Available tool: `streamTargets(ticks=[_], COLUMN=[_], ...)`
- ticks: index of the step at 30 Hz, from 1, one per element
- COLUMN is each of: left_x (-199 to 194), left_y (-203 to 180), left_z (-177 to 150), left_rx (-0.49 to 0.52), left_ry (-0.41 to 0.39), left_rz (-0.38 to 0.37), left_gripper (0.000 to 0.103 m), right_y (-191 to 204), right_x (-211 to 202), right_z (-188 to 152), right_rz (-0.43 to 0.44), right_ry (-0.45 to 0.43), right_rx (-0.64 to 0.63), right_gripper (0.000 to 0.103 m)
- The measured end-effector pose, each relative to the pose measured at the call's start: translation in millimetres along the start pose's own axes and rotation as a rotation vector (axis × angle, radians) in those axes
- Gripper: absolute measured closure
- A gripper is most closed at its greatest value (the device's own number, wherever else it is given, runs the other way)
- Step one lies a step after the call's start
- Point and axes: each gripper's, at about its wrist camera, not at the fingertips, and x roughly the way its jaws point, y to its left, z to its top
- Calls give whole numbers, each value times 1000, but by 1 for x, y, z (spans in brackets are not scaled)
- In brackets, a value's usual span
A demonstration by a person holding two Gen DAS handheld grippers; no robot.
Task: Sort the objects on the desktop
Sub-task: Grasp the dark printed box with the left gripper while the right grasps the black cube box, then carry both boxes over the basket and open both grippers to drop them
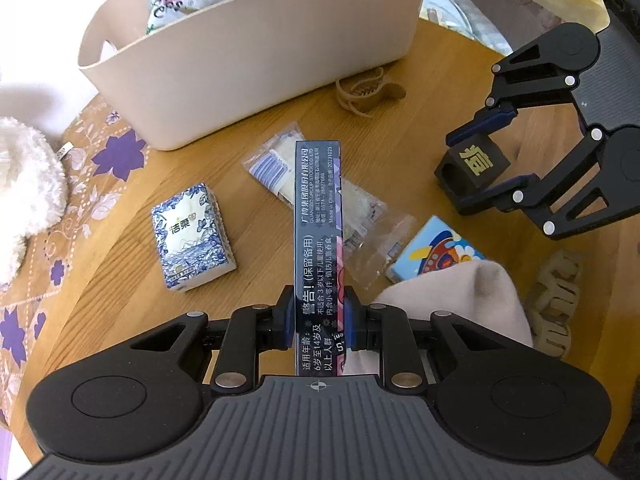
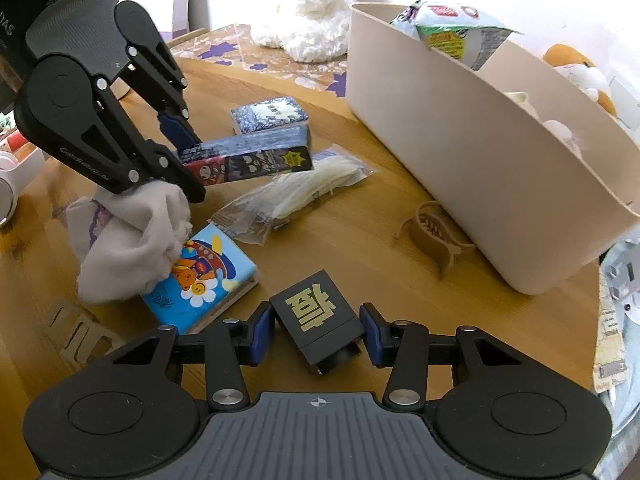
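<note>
Both tools loaded. My left gripper is clamped narrow on the long box, pads on its two broad faces near the near end. My right gripper is closed mid-width on the black cube, pads against opposite sides; it sits a bit skewed between them.

Progress: early, I'd say. The bin at 12 o'clock of the table already holds a few snack bags, which I take as sorted. Left on the table: blue-white tissue pack at 9 of the box, clear sachets under its far end, cartoon pack, pink cloth lying partly over that pack, tan hair clip just beside the bin wall, and a second tan clip at the table edge. So two items in hand, roughly six to go.

Box orientation: long axis runs straight away from the left gripper toward 12, free end pointing at the bin, narrow printed edge up. In the right wrist view it stands out roughly level from the jaws, over the sachets. Whether either item has left the table I can't tell.
</note>
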Motion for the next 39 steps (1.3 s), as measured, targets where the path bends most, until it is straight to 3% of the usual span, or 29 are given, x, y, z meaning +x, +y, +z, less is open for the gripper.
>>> streamTargets(ticks=[18, 30, 39], left_x=[-63, -107, -105], left_y=[4, 15, 22], left_z=[20, 83, 132], left_rx=[-50, -67, -130], left_ry=[-176, -346, -415], left_rz=[33, 74, 84], left_gripper=[80, 80, 80], right_y=[-38, -75, -111], right_x=[-62, -99, -105], right_z=[15, 52, 81], right_rz=[-78, -161, -244], right_ry=[-138, -255, -309], right_rx=[35, 84, 127], right_gripper=[59, 59, 59])
